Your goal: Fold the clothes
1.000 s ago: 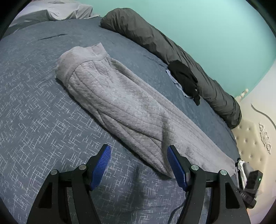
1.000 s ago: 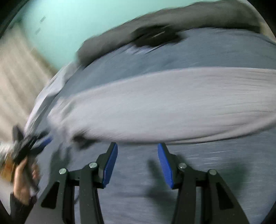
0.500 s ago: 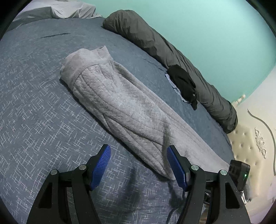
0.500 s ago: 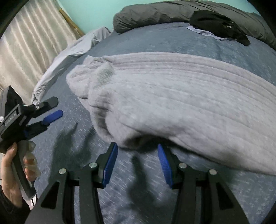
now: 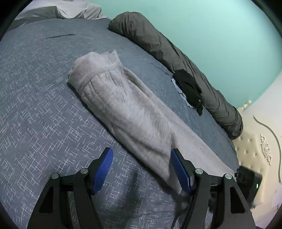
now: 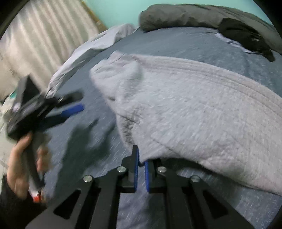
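From the left wrist view, the grey garment lies on the bed as a long, narrow strip, apparently already folded lengthwise, with the crosswise folds judged to be left; the left gripper hangs above the near edge, jaws spread and holding nothing. From the right wrist view, the right gripper has just been closing, and its jaws now pinch the garment's near hem; a dark garment by the rolled duvet looks unfolded.
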